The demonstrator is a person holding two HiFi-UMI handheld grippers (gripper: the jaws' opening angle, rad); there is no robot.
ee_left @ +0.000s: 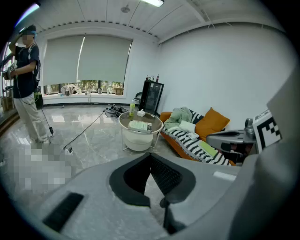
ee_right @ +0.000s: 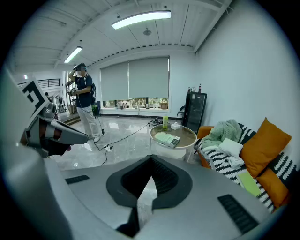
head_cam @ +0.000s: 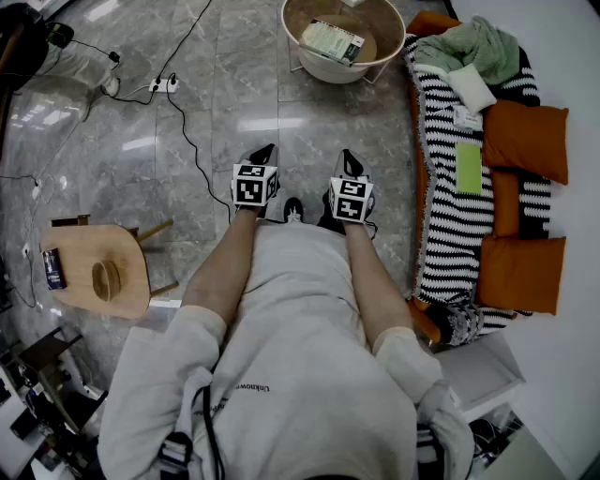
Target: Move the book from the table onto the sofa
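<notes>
Grey marble floor (head_cam: 187, 112) fills most of the head view, crossed by a few cables, with a wooden stool (head_cam: 103, 267) at the near left. At the far middle stands the round table (head_cam: 291, 42), and the book (head_cam: 332, 41) lies flat on its top, tilted a little, apart from both grippers. Along the right side runs the sofa (head_cam: 433, 22), covered by a striped throw (head_cam: 450, 187) and carrying orange cushions (head_cam: 525, 139), a heap of green cloth at its far end and a flat green item (head_cam: 468, 167) that cannot be identified from here. The left gripper (head_cam: 266, 150) and the right gripper (head_cam: 350, 157) are held side by side close to the person's body, both angled down toward the floor, well short of the table. Each gripper's own view shows its jaws pressed together with nothing between them. By this showing the task has not begun in any visible way: the book is not yet picked up, and the approach to the table, the grasp, the carry to the right and the setting down on the sofa all remain to be done.
</notes>
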